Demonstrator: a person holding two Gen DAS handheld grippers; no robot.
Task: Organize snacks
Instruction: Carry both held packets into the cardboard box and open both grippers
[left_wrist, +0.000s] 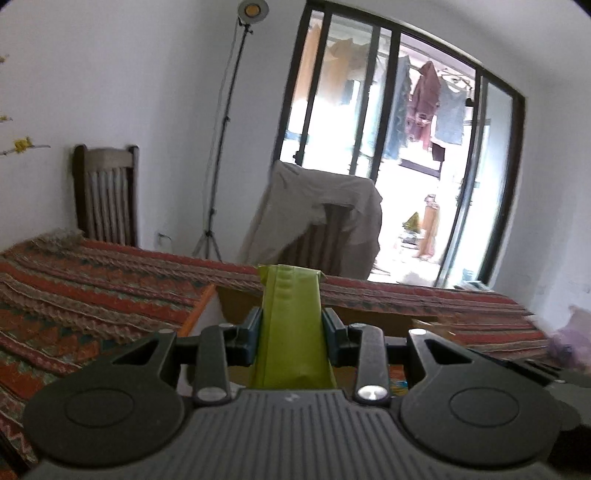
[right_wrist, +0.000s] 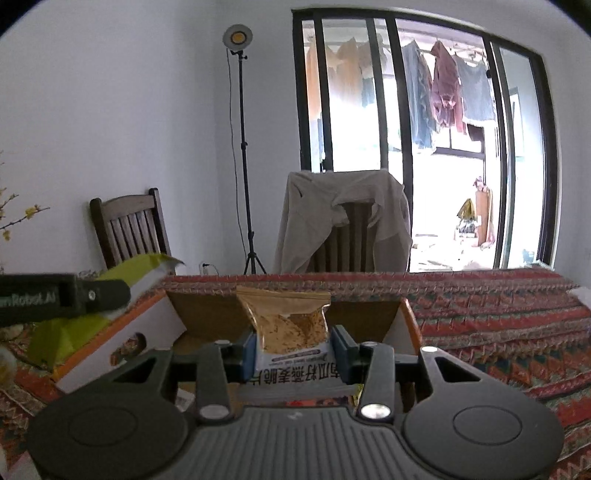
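Note:
My left gripper (left_wrist: 291, 332) is shut on a lime-green snack packet (left_wrist: 290, 317) and holds it upright above an open cardboard box (left_wrist: 236, 306). My right gripper (right_wrist: 295, 350) is shut on a clear packet of golden oat crisps with a white label (right_wrist: 291, 325), held over the same open box (right_wrist: 373, 314). In the right wrist view the left gripper (right_wrist: 107, 295) shows at the left edge with the green packet (right_wrist: 140, 269) in its grip, over the box's left flap.
The box sits on a table covered by a red patterned cloth (right_wrist: 498, 317). Two wooden chairs stand behind it, one draped with a beige garment (right_wrist: 343, 225). A light stand (right_wrist: 242, 147) is by the wall. A purple bag (left_wrist: 569, 339) lies at the right.

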